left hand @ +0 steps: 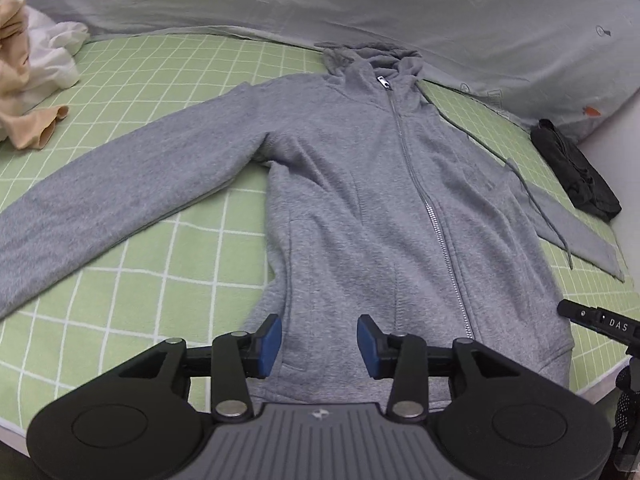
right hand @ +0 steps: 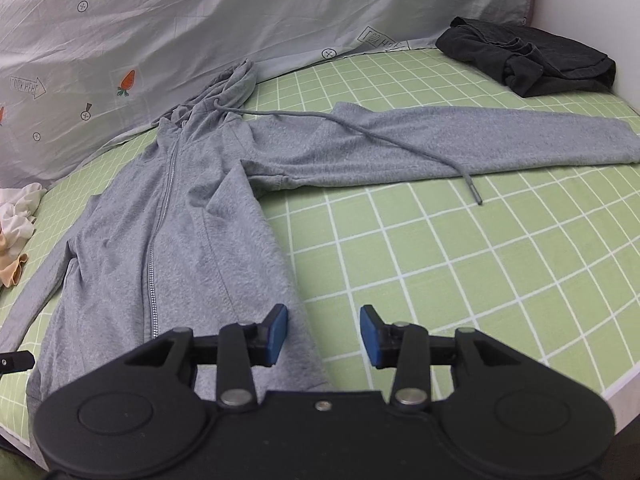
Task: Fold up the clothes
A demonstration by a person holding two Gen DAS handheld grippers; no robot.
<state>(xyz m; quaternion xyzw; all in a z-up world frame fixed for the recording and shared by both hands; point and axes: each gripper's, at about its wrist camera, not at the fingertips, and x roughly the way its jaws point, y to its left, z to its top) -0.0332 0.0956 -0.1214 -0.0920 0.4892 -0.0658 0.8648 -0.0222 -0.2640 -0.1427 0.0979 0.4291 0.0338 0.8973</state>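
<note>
Lying flat, grey hoodie lengthwise, hood far, sleeves outspread

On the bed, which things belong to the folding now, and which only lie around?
For the job:
- grey hoodie, spread flat, zipper closed, sleeves out
- left gripper, open, over the hem
- right gripper, open, at the hoodie's edge

Lying about:
- black garment, bunched in the corner
- white and beige clothes, in a heap
- patterned quilt

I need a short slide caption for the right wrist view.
Open right gripper above the hem edge of a zipped grey hoodie spread on a green checked bed.
</note>
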